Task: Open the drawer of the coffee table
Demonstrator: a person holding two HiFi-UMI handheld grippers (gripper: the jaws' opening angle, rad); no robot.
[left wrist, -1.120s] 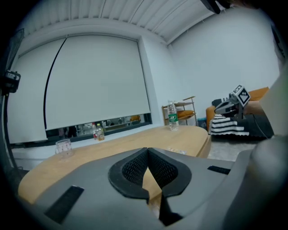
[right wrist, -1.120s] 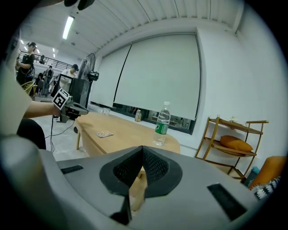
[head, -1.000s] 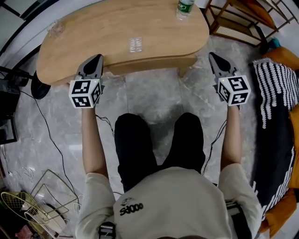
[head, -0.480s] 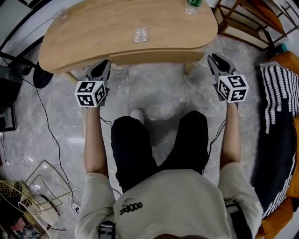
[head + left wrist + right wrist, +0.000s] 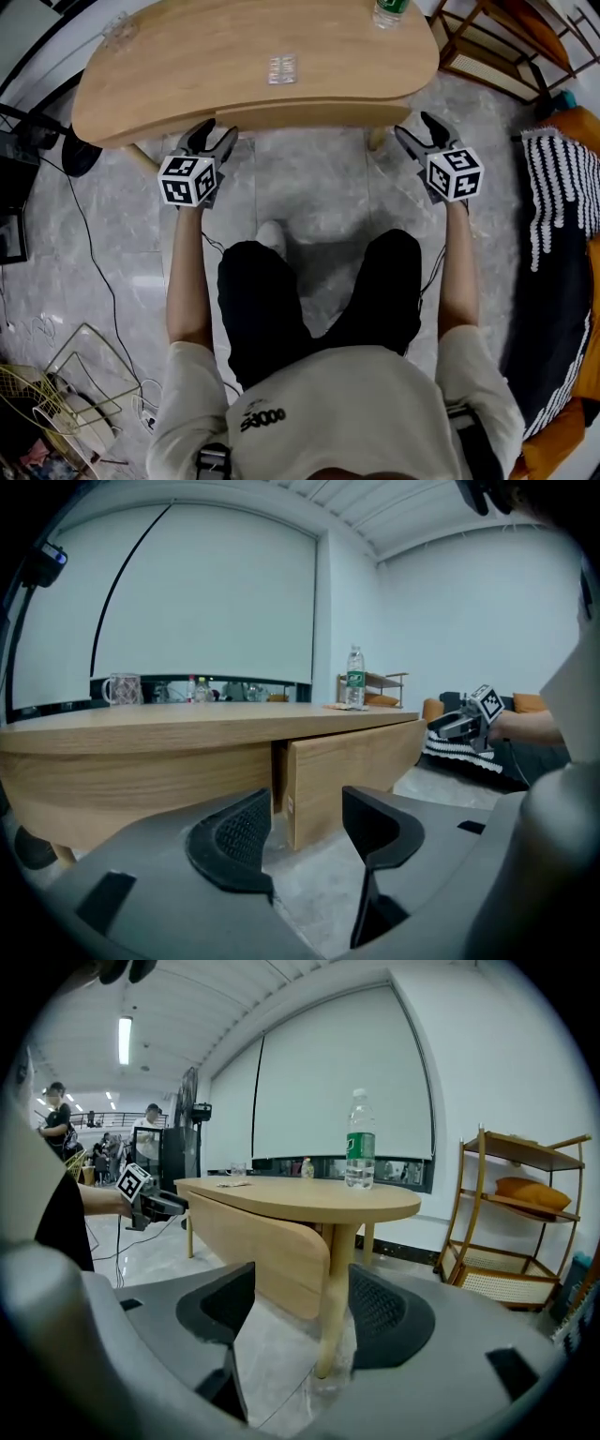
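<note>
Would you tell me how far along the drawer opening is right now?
Done: nothing yet; the drawer looks shut under the tabletop. In hand: left gripper and right gripper sit near its two ends, fingers just opened, nothing between them. Left: grip and pull it out.

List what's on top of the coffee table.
On the table: a bottle at the right end, a glass mug at the left end, and a small clear packet mid-top. The inside of the drawer cannot be seen.

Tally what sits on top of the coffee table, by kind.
Plastic bottle: 1
Glass mug: 1
Flat packet: 1
Total: 3
</note>
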